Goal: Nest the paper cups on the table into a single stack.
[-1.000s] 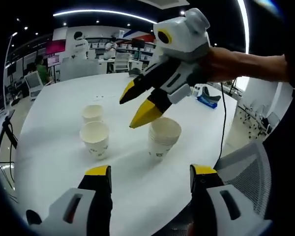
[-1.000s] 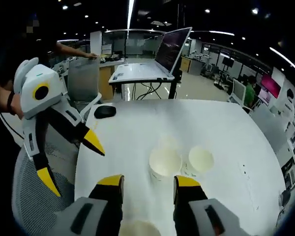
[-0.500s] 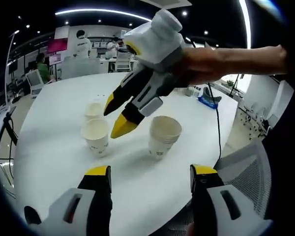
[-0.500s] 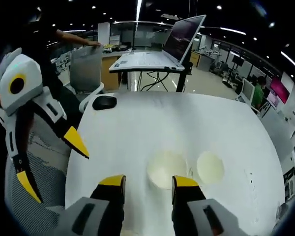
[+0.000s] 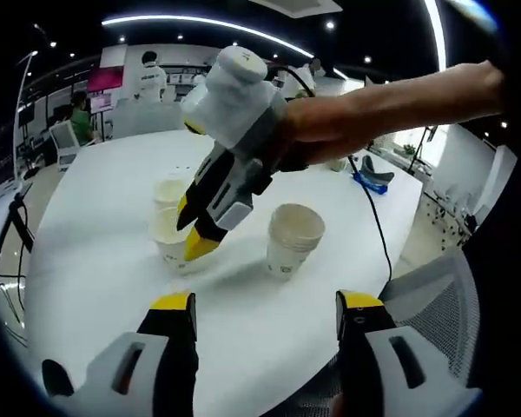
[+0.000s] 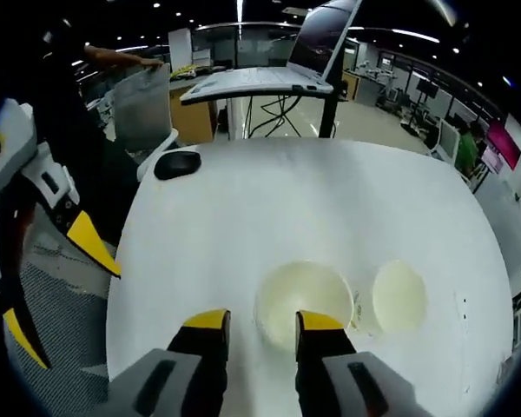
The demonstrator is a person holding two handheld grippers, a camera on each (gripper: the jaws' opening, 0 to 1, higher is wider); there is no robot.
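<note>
On the round white table (image 5: 87,182) stand a nested stack of paper cups (image 5: 291,239), a single cup (image 5: 167,243) and another single cup (image 5: 168,189) behind it. My right gripper (image 5: 191,230), held in a hand, points steeply down at the nearer single cup. In the right gripper view that cup (image 6: 306,300) lies right under my right gripper (image 6: 260,323), which is open, with the cup's near rim between the jaws. The second cup (image 6: 399,295) sits beside it. My left gripper (image 5: 265,313) hangs open over the table's near edge with nothing in it.
A black mouse (image 6: 178,163) lies at the table's far edge, with a laptop (image 6: 269,78) on a stand beyond it. A blue object (image 5: 365,178) and a cable lie at the table's right. A mesh chair (image 5: 438,295) stands close by.
My right gripper has swung left from above the stack and dropped onto the nearer single cup. Its jaws stand slightly narrower. The left gripper has hardly moved.
</note>
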